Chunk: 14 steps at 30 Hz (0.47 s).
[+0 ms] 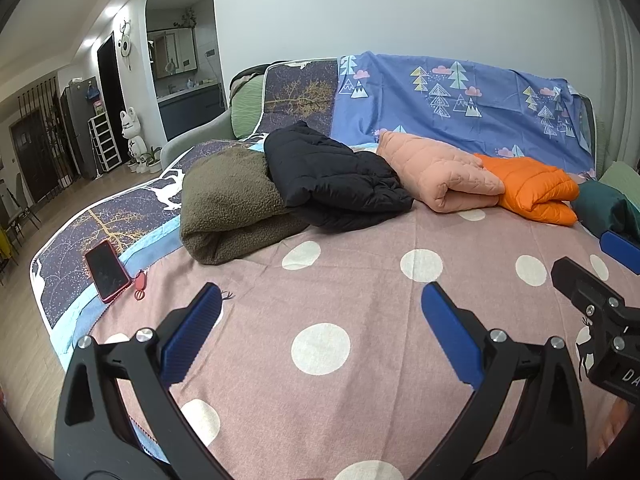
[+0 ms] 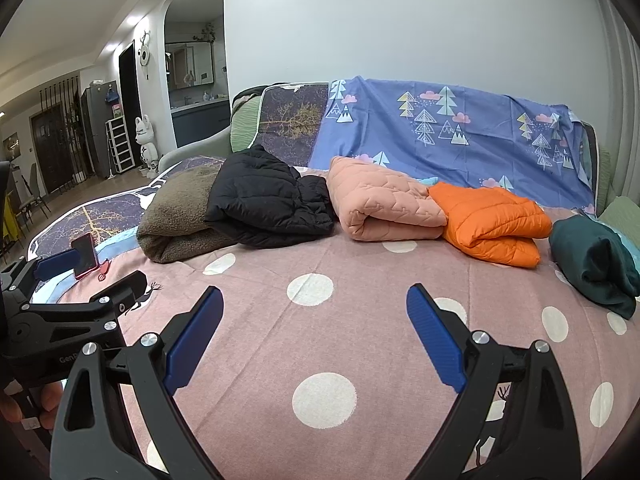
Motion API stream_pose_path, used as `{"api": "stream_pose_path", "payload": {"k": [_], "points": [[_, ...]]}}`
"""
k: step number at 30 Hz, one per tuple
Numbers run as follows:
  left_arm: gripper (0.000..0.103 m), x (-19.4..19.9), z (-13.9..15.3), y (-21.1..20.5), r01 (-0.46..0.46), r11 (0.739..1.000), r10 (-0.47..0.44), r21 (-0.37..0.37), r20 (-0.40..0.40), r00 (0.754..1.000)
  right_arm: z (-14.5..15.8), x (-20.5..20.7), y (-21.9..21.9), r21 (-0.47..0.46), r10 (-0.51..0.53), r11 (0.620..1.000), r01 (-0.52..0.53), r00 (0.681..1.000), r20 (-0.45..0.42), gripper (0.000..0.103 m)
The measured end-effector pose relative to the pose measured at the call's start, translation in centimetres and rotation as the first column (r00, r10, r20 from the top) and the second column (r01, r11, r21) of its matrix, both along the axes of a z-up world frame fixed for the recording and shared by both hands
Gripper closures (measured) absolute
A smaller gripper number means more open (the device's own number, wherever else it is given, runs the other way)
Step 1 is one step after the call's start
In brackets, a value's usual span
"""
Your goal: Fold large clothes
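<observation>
Folded garments lie in a row at the back of the pink dotted bed cover (image 1: 360, 360) (image 2: 360, 280): a brown fleece (image 1: 228, 208) (image 2: 176, 216), a black puffer jacket (image 1: 332, 176) (image 2: 264, 200), a peach quilted jacket (image 1: 436, 176) (image 2: 384, 204), an orange puffer jacket (image 1: 536, 188) (image 2: 496, 220) and a dark green garment (image 1: 608, 208) (image 2: 596, 260). My left gripper (image 1: 322, 304) hovers open over bare cover, holding nothing. My right gripper (image 2: 314, 304) is likewise open and empty, well short of the clothes. Each gripper shows at the edge of the other's view.
A red phone (image 1: 106, 270) (image 2: 85, 256) and a small red tag (image 1: 139, 284) lie at the bed's left edge. A blue tree-print sheet (image 1: 460, 96) (image 2: 440, 128) drapes the sofa back. Wooden floor (image 1: 24, 320), a white figurine (image 1: 132, 136) and shelves stand to the left.
</observation>
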State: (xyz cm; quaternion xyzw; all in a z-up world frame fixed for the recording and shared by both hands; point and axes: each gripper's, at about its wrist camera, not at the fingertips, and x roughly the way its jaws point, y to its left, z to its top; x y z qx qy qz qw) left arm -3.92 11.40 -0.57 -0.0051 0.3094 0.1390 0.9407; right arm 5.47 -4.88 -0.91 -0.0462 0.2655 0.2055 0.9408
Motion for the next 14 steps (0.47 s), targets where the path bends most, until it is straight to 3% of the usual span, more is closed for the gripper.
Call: {"api": "stream_pose_path", "payload": {"k": [14], "points": [[0.002,0.07,-0.05,0.11,0.004,1.0,-0.004,0.003,0.003,1.0,-0.04,0.04,-0.36,-0.002,-0.014,1.0,0.014,1.0,0.001,0.01]]}}
